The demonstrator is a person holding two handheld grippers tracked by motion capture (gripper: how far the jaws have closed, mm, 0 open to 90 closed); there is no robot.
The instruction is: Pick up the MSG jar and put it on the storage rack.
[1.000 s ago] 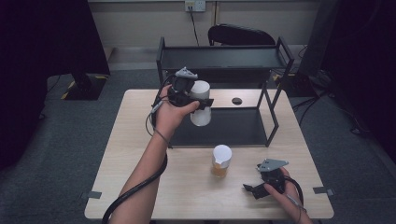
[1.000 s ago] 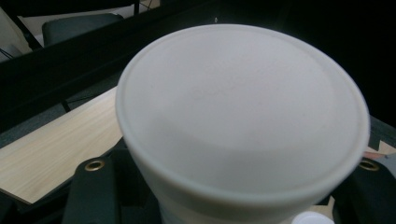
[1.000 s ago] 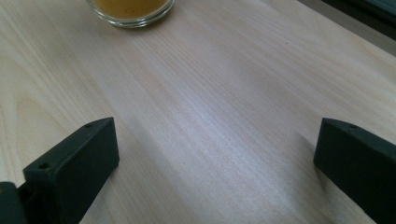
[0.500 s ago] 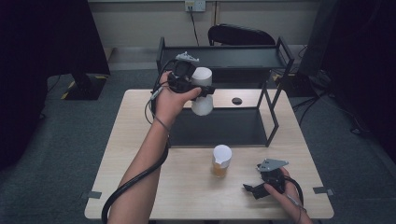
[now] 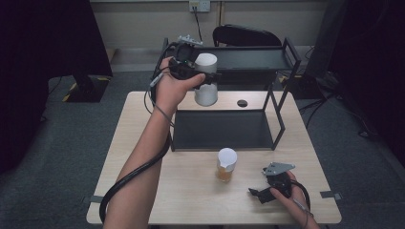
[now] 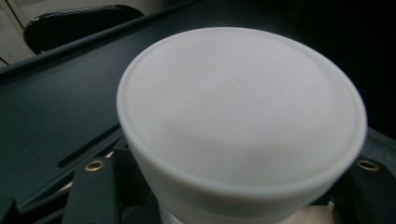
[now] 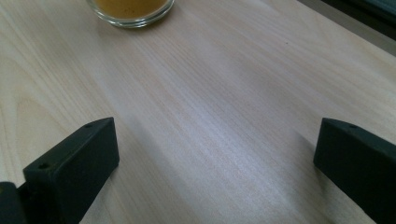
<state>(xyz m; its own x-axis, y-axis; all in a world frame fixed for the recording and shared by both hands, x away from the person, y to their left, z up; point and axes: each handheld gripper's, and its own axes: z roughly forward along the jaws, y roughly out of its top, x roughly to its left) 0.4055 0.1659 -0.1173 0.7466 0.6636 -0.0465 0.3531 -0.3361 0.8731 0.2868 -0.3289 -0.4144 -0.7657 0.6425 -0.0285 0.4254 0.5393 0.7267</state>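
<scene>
Gripping a white-lidded jar, the left claw is clenched on it just under the lid and holds it in the air at about 12 o'clock over the table, beside the left front post of the black rack. Seen from the high view, the jar hangs upright, its bottom above the rack's lower shelf and its lid about level with the top shelf. From the left gripper view the lid sits close to the lens, with the two black jaws pressing at the sides below it and the dark top shelf lying behind. A second jar with a white lid and an amber filling stands on the table at about 6 o'clock from the rack, apart from it. At 4 o'clock, near the table's front edge, the right claw rests low in the person's hand, released, with its jaws wide apart and only bare wood between them. In the right gripper view that second jar's glass base shows at about 11 o'clock, well clear of the jaws. A small dark round spot lies on the table behind the rack's lower shelf.
</scene>
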